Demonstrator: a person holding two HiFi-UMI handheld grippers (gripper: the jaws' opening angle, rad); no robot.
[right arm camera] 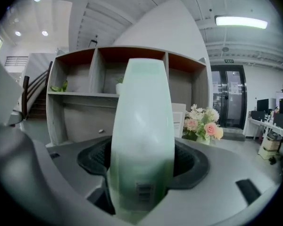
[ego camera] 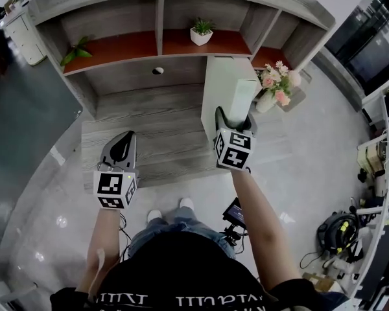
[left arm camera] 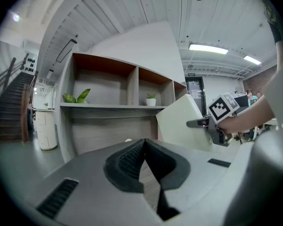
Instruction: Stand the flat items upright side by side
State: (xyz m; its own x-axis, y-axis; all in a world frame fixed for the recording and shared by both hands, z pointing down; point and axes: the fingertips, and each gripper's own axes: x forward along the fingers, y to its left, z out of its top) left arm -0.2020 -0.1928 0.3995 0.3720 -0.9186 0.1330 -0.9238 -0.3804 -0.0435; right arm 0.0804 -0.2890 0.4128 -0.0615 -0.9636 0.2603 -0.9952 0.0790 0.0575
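Note:
A tall, flat, pale green and white item (ego camera: 228, 86) stands on its lower edge on the grey wooden desk (ego camera: 149, 125), right of the middle. My right gripper (ego camera: 235, 118) is shut on its near narrow edge, low down. In the right gripper view that edge (right arm camera: 142, 126) fills the space between the dark pads. The left gripper view shows its broad white face (left arm camera: 181, 124) leaning a little, with the right gripper (left arm camera: 203, 123) at its edge. My left gripper (ego camera: 123, 144) hovers over the desk's front left, shut and empty; its tips (left arm camera: 144, 145) meet.
Behind the desk is a shelf unit (ego camera: 159, 24) with a small potted plant (ego camera: 201, 31) and green leaves (ego camera: 74, 52). A vase of pink flowers (ego camera: 277, 86) stands right of the item, and another white flat item (right arm camera: 189, 119) stands upright beside the flowers. Office gear lies on the floor at right.

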